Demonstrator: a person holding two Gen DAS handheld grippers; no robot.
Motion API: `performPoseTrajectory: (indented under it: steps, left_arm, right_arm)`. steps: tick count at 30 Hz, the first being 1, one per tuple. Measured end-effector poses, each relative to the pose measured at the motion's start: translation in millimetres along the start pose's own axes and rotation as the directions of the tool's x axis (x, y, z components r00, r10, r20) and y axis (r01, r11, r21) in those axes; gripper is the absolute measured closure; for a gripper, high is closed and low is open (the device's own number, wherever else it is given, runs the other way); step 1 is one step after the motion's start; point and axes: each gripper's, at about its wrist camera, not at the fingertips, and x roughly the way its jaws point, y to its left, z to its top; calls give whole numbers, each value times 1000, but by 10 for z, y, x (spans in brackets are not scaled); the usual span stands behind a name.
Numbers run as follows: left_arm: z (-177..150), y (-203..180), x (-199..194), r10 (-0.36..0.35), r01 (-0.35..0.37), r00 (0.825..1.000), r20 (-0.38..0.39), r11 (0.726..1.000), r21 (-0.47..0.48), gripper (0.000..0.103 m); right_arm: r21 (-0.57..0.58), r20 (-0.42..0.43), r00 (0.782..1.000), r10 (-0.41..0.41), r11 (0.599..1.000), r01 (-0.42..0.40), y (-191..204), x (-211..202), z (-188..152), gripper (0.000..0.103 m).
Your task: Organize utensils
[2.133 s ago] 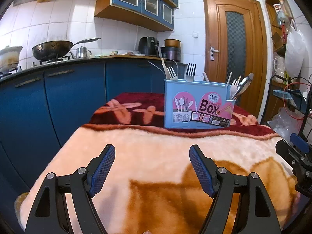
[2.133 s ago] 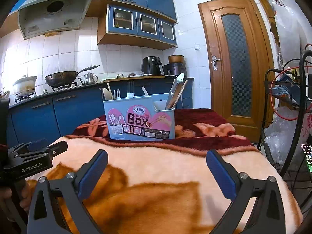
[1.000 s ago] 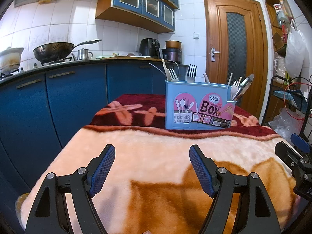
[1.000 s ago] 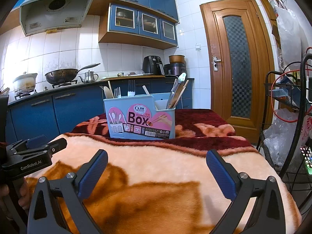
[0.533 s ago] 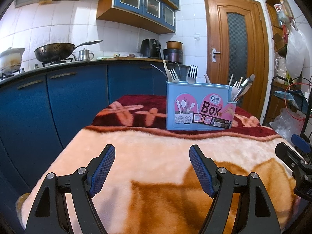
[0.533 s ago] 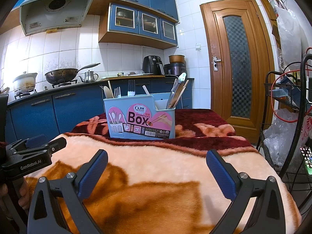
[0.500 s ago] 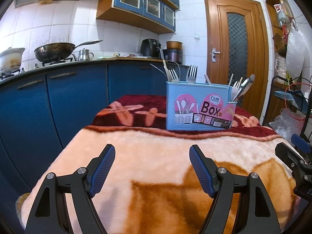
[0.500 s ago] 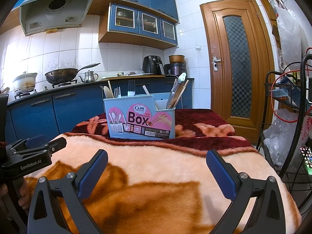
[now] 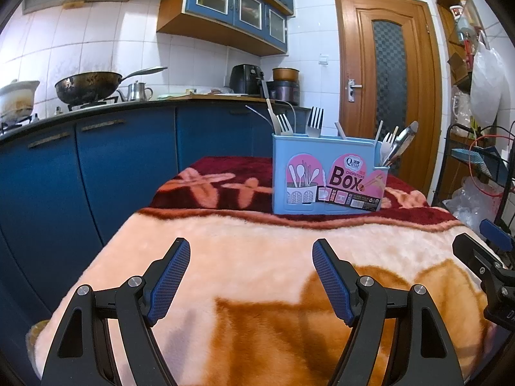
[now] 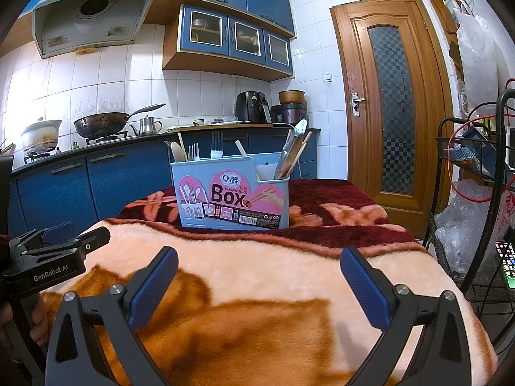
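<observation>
With both claws, left claw and right claw, released and empty, reach ahead to the light-blue plastic utensil box, gripping one upright steel fork by its neck.

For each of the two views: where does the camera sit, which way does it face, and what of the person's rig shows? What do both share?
Left wrist: on the left gripper, looking across the blanket at the utensil box; its open fingers frame the bottom, the right gripper's tip at the right edge.
Right wrist: on the right gripper, facing the same box; open fingers below, a hand holding the left gripper at left.
Shared: box, blanket, blue cabinets, wooden door.
</observation>
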Motion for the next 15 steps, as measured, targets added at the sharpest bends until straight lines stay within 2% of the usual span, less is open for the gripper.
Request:
performPoseTrajectory:
  steps: [15]
  left_arm:
    - [-1, -8, 0, 1, -1, 1000, 0, 1000, 0, 24]
  right_arm:
    - [-2, -1, 1000, 1, 1000, -1, -1, 1, 2, 0]
